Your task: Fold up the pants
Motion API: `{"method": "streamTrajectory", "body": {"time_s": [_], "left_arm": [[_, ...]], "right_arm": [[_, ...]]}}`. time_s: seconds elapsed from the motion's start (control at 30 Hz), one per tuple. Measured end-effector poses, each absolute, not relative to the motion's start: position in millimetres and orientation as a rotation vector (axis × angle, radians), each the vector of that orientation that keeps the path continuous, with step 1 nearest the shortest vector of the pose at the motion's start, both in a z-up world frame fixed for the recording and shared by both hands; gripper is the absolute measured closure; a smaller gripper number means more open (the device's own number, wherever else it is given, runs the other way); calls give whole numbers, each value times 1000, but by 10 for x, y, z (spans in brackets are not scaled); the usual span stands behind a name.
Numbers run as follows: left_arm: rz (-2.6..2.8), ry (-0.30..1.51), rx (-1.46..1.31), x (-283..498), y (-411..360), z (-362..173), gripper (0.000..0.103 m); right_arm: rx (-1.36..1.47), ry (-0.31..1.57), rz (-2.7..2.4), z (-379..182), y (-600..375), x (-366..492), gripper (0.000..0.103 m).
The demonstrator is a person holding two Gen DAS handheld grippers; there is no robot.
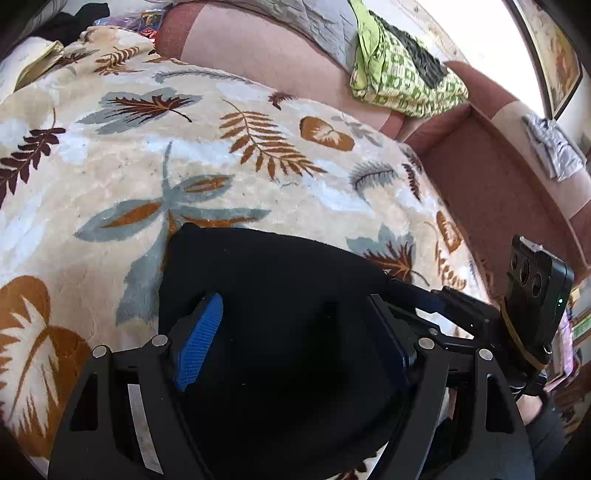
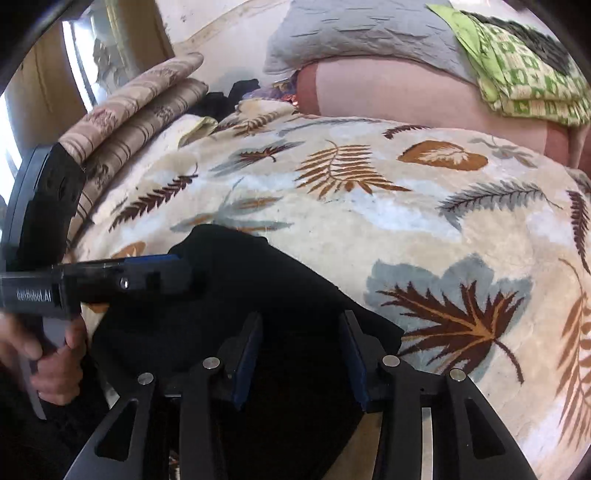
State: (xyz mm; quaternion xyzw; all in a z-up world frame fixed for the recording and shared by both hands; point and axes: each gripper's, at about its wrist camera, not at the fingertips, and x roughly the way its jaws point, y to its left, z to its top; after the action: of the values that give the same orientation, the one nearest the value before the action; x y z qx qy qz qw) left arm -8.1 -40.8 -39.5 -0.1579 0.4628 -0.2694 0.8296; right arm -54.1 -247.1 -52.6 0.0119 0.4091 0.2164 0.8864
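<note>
The black pants (image 1: 273, 280) lie folded in a compact bundle on the leaf-patterned blanket (image 1: 147, 166). My left gripper (image 1: 291, 314) is open, its blue-padded fingers (image 1: 199, 339) spread wide over the bundle, nothing held. In the right wrist view the pants (image 2: 258, 295) lie under my right gripper (image 2: 301, 332), which is open with its fingers (image 2: 247, 354) apart above the cloth. The left gripper also shows in the right wrist view (image 2: 147, 273), at the pants' left edge, held by a hand (image 2: 55, 369).
A pink sofa back (image 1: 258, 55) with a grey cloth (image 2: 351, 33) and a green patterned garment (image 1: 402, 70) runs behind the blanket. Striped cushions (image 2: 140, 107) lie at far left. The right gripper's body (image 1: 535, 295) stands at the pants' right.
</note>
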Motion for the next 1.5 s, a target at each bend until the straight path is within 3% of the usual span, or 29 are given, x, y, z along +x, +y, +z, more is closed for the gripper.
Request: {"method": "streamTrajectory", "body": {"time_s": [0.17, 0.4, 0.6, 0.8, 0.83, 0.87, 0.9, 0.97, 1.03, 1.13, 1.3, 1.5], "left_arm": [[-523, 929, -541, -115, 93, -294, 24], [-535, 1151, -737, 2, 194, -709, 24], [-538, 1145, -794, 12, 233, -737, 24], [-527, 1136, -766, 10, 197, -703, 24], [-516, 1134, -737, 5, 178, -686, 33], [-495, 1136, -704, -1, 157, -681, 48], [-476, 1135, -668, -14, 148, -676, 51], [-474, 1120, -635, -31, 135, -646, 67], [-465, 1085, -548, -76, 75, -554, 74], [-456, 1035, -418, -102, -56, -406, 76], [-526, 1006, -381, 275, -345, -196, 76], [-549, 1043, -375, 788, -756, -333, 76]], "right_arm": [[272, 738, 441, -291, -2860, -767, 61], [720, 836, 526, -588, -3313, -936, 57], [763, 1004, 446, -905, -3298, -863, 56], [822, 1010, 523, -956, -3172, -800, 53], [796, 1007, 520, -950, -3144, -785, 54], [794, 1004, 511, -954, -3150, -791, 55], [811, 1003, 503, -978, -3157, -782, 59], [810, 1010, 487, -980, -3178, -783, 63], [770, 1007, 480, -940, -3154, -788, 68], [690, 983, 485, -824, -3126, -797, 74], [672, 919, 459, -583, -3301, -658, 74], [627, 896, 429, -337, -3691, -207, 74]]}}
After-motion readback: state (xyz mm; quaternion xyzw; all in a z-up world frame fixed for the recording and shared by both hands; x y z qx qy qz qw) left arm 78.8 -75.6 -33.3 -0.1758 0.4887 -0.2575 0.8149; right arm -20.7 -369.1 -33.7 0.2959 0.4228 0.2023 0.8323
